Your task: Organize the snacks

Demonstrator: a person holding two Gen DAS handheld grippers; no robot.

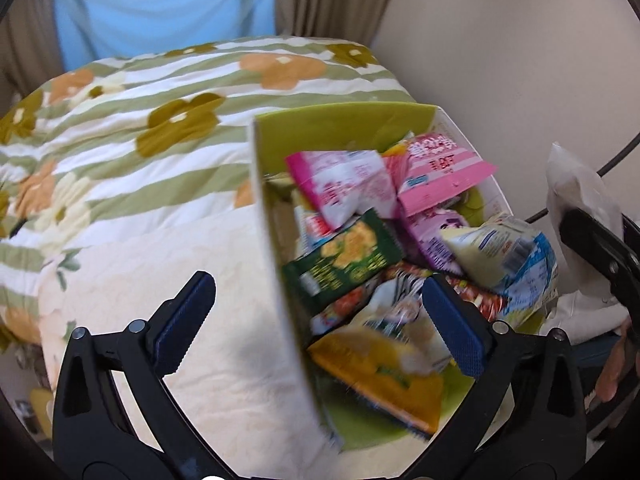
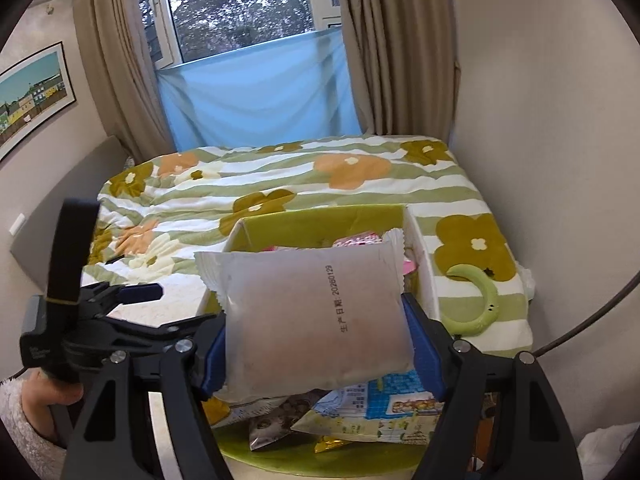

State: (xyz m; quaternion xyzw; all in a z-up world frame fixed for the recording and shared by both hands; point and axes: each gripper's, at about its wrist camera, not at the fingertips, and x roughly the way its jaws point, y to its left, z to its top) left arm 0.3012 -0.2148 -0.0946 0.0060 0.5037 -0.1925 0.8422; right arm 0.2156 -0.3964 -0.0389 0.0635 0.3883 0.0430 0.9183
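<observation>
Left black two-finger gripper with blue ribbed pads (image 1: pixel 318 322): jaws spread wide, nothing pressed between the pads, pointing steeply down. Right black two-finger gripper with blue pads (image 2: pixel 316 344): jaws part-closed, pads clamped on both sides of a frosted white snack packet (image 2: pixel 316 316). A bare hand in a fuzzy white sleeve (image 2: pixel 48 400) grips the left gripper's handle, low in the right wrist view.

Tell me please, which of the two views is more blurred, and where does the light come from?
Left wrist view: motion blur smears the snack packets in the green box; the open left gripper stays sharp. Right wrist view: crisp, the date on the white packet is readable; daylight enters through the window, and fisheye bends the walls.
</observation>
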